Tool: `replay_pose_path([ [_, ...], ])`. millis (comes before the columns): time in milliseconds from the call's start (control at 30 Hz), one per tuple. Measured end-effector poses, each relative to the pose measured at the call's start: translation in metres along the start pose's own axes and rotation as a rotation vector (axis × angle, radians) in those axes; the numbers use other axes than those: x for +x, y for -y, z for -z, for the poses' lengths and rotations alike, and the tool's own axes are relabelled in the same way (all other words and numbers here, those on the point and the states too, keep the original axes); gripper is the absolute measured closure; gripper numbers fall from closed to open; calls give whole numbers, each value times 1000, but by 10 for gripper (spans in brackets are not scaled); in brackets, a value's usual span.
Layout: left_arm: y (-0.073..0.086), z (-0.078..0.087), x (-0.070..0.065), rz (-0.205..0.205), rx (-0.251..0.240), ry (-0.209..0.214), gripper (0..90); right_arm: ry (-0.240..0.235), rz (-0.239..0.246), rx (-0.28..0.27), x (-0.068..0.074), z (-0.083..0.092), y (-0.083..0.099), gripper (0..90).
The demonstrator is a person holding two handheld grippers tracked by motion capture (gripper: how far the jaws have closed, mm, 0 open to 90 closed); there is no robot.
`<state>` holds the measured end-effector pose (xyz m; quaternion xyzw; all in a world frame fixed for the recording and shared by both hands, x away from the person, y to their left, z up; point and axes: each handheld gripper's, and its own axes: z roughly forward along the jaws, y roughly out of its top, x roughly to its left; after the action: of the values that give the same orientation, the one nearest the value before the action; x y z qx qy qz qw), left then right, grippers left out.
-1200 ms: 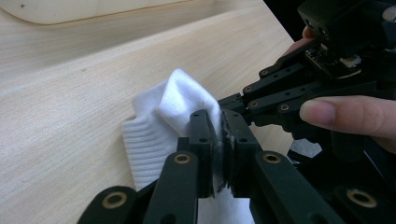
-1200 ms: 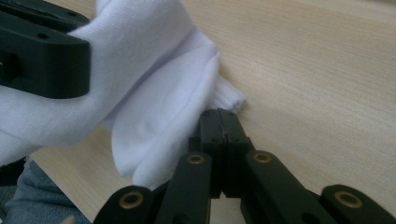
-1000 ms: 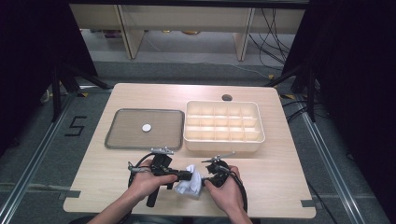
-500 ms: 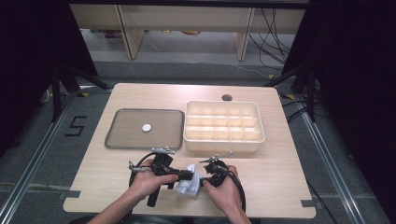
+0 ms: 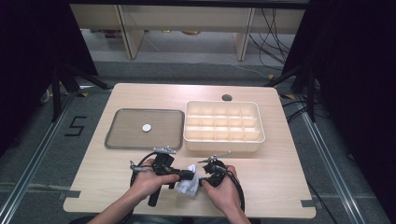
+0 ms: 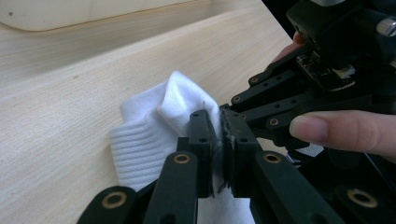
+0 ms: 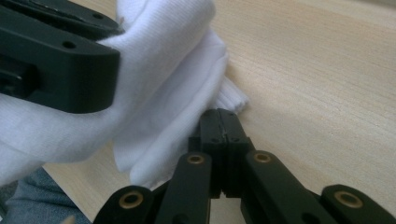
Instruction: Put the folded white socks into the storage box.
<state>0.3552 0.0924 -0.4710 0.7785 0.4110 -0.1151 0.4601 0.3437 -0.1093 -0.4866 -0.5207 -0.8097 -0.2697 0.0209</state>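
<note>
White ribbed cotton: a sock (image 5: 187, 185) lies bunched at the near edge of the wooden table (image 5: 280, 177), between the two hands. Its toe and full length are hidden in folds. The left gripper (image 6: 218, 135) has its jaws nearly together, pinching a fold of fabric. The right gripper (image 7: 223, 125) has its jaws fully together at the sock's ribbed edge; whether cloth is caught between them is hard to tell. Farther off, a grey tray (image 5: 121, 140) holds a small white disc (image 5: 146, 127); a cream compartment box (image 5: 224, 140) stands beside it.
</note>
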Motion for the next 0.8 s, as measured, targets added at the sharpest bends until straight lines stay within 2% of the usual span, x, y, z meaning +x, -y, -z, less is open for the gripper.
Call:
replay_pose_path([
  [67, 0, -1, -1, -1, -3, -8, 827, -5, -8, 0, 1, 0, 0, 900],
  [100, 0, -1, -1, -1, -3, -7, 827, 9, 3, -1, 1, -1, 0, 900],
  [167, 0, -1, -1, 1, -2, -10, 827, 0, 20, -4, 0, -1, 0, 900],
  [200, 1, -1, -1, 1, -1, -14, 827, 3, 6, 0, 1, -1, 0, 900],
  [367, 1, -2, -2, 2, -2, -17, 826, -12, 10, -10, 3, 0, 0, 900],
  [400, 1, -2, -1, 2, 1, 3, 826, -12, 11, -12, 3, -1, 0, 900],
  [567, 1, -3, -1, -2, -1, -3, 825, -23, 31, -23, 2, -2, 0, 900],
  [600, 1, -3, -1, -2, 1, 2, 825, -21, 0, -11, 3, -2, -1, 900],
  [800, 2, -4, -1, 2, -2, 3, 823, -16, 14, -15, 5, -3, 1, 900],
])
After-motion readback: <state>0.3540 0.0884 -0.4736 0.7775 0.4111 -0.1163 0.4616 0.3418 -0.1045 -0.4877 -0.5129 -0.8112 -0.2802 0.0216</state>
